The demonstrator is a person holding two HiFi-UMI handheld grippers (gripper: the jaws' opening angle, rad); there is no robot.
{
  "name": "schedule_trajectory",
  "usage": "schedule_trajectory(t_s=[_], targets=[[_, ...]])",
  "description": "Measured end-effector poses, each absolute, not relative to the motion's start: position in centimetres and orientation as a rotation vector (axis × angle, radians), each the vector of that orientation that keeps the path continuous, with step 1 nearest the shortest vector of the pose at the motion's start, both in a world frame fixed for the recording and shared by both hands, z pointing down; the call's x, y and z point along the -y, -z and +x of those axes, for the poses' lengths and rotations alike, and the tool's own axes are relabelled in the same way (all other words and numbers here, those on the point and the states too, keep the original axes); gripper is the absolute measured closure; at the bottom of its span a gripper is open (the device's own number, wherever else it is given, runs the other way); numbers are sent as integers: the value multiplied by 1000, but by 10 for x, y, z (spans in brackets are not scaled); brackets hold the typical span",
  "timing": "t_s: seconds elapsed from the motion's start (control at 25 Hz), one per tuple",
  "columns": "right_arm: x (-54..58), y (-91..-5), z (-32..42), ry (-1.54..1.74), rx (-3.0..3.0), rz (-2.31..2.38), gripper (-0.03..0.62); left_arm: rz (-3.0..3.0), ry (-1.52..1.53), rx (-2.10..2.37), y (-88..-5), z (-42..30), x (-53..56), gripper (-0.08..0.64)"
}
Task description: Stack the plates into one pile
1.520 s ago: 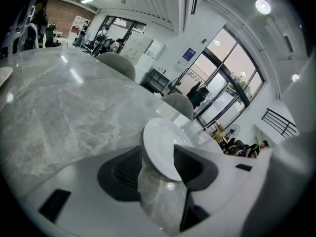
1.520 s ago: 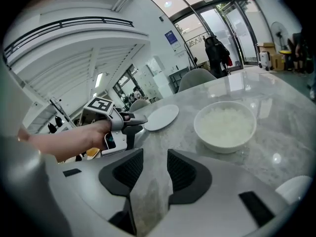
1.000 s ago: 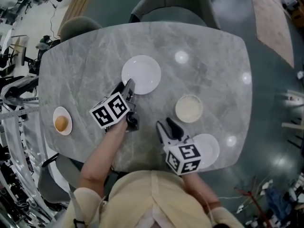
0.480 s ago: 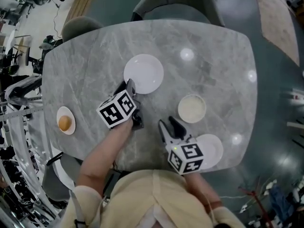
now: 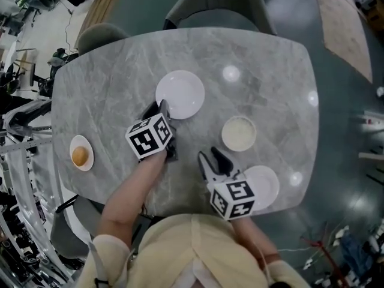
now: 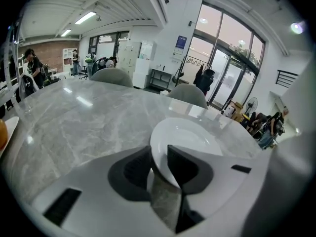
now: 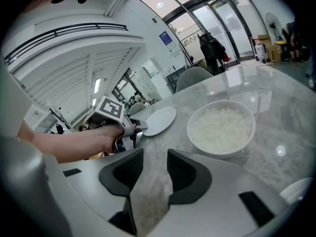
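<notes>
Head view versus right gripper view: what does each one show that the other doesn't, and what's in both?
Only the head view: the small white dish holding an orange round item, at the table's left edge, and the person's beige top. Only the right gripper view: the tall glass doors beyond the table. Both: the grey marble table, the white bowl of rice, the white round plate, and the left gripper, whose jaws have just been closing with that plate's rim between them.

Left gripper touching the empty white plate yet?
Touching. In the left gripper view, the left gripper, jaws just closing, pinches the plate by its near rim.
</notes>
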State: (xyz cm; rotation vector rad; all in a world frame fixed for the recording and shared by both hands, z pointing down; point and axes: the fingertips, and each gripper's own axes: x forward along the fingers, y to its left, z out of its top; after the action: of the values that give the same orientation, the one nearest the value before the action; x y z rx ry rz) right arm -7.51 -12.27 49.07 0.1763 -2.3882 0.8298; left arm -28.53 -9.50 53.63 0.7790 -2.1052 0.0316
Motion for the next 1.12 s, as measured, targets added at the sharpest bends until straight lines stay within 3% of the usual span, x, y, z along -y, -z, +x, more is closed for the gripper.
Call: schedule_trajectory(t_s=[1.12], targets=[[91, -457, -27, -724, 2451, 383, 443, 1167, 263, 2083, -447, -233, 80, 545]])
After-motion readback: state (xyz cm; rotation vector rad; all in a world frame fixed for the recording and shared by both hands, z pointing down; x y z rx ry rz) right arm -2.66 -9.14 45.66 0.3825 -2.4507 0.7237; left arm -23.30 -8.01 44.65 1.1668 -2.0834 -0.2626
